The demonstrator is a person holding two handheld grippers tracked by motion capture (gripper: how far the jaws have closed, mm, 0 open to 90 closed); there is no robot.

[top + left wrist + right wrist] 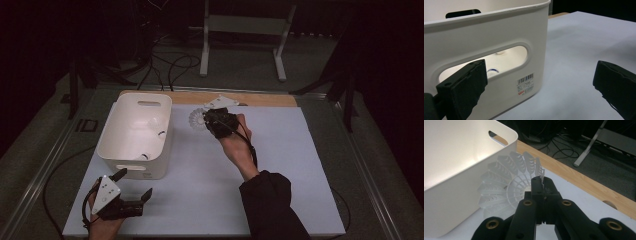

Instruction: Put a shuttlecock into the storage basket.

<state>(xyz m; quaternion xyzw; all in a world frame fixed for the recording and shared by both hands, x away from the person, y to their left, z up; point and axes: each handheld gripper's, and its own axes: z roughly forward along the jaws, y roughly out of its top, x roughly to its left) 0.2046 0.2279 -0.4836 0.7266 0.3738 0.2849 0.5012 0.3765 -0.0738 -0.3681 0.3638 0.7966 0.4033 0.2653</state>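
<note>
- On the white worktop (280, 165), seen from the high view, a white plastic storage bin (136, 134) stands at the left, and a white plastic shuttlecock (197, 119) is just beside the bin's far right corner.
- Right claw (209, 118): clenched on the shuttlecock. The right gripper view alone shows the grip: both black jaws meet on the rim of the skirt (509, 182), pinching its thin ribbed edge at the right side.
- That same view shows the open skirt facing the camera, with the bin's outer wall (454, 192) close behind it; whether skirt and wall touch cannot be told.
- The high view shows the person's hand (236, 145) and dark sleeve (270, 205) reaching across the worktop to this claw.
- Left claw (134, 186): released, jaws well apart, nothing between them. It rests low at the near left corner of the worktop, just in front of the bin.
- The left gripper view shows the bin's near wall close up: an oval handle cut-out (486, 65) and a barcode label (525, 83) below it. Small pale items show inside through the cut-out, too unclear to name.
- A wooden strip (235, 98) runs along the far edge of the worktop; beyond it, cables (170, 65) and a white stand (245, 35) are on the floor.
</note>
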